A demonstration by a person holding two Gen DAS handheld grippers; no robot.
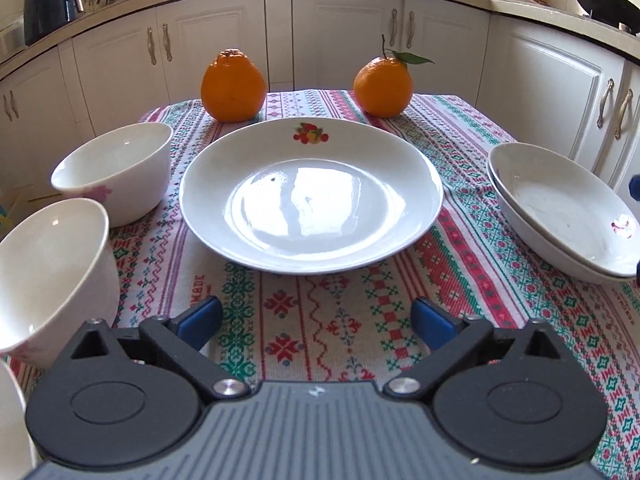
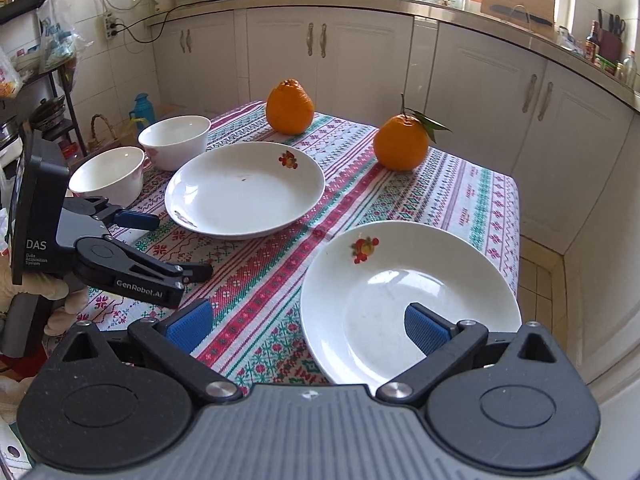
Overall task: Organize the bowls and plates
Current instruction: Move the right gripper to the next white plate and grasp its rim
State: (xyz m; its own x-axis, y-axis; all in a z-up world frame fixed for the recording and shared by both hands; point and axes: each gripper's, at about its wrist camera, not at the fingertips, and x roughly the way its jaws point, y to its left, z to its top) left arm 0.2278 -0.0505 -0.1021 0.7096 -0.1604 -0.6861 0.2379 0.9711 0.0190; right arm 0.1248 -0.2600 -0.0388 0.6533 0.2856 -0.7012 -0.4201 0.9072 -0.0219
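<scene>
A white plate with a fruit print [image 1: 310,196] lies in the middle of the patterned tablecloth; it also shows in the right wrist view [image 2: 246,188]. Two stacked white plates [image 1: 560,208] lie at the right; they also show in the right wrist view [image 2: 408,300]. Two white bowls stand at the left, one farther [image 1: 116,172] and one nearer [image 1: 52,272]; both show in the right wrist view, farther [image 2: 176,142] and nearer [image 2: 108,176]. My left gripper [image 1: 316,322] is open and empty in front of the middle plate. My right gripper [image 2: 308,326] is open, its right finger over the stacked plates.
Two oranges [image 1: 233,86] [image 1: 383,87] stand at the table's far edge. The left gripper's body [image 2: 120,256] shows at the left of the right wrist view. White kitchen cabinets [image 1: 340,36] surround the table [image 2: 472,192]. A third bowl's rim [image 1: 12,420] shows at the lower left.
</scene>
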